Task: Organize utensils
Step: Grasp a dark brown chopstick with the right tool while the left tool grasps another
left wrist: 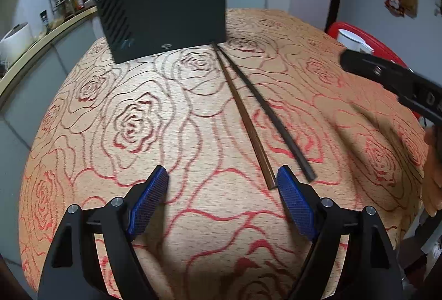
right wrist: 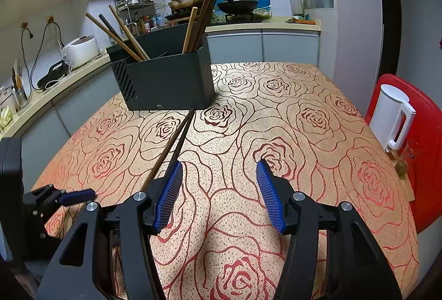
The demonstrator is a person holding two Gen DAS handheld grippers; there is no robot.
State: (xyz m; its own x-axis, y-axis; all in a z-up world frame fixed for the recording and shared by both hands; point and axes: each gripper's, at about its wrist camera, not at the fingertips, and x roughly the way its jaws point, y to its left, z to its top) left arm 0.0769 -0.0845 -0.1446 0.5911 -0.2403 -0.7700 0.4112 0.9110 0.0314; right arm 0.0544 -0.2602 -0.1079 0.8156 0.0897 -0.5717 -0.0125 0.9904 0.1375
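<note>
A black utensil holder [left wrist: 165, 21] [right wrist: 165, 79] stands at the far side of the table with several chopsticks upright in it. Two chopsticks lie on the rose-patterned cloth, running from the holder's base toward me: a brown chopstick [left wrist: 240, 104] [right wrist: 168, 148] and a black chopstick [left wrist: 276, 122] [right wrist: 181, 140]. My left gripper [left wrist: 222, 175] is open just above the cloth, and the brown chopstick's near end lies beside its right pad, outside the gap. My right gripper [right wrist: 219, 164] is open with nothing between its pads. The chopsticks lie just left of its left pad.
A white kettle [right wrist: 392, 117] sits on a red stool [right wrist: 425, 140] beyond the table's right edge. A kitchen counter with a rice cooker [right wrist: 80, 50] and cables runs along the left. Each gripper shows in the other's view: right gripper [left wrist: 386, 76], left gripper [right wrist: 77, 196].
</note>
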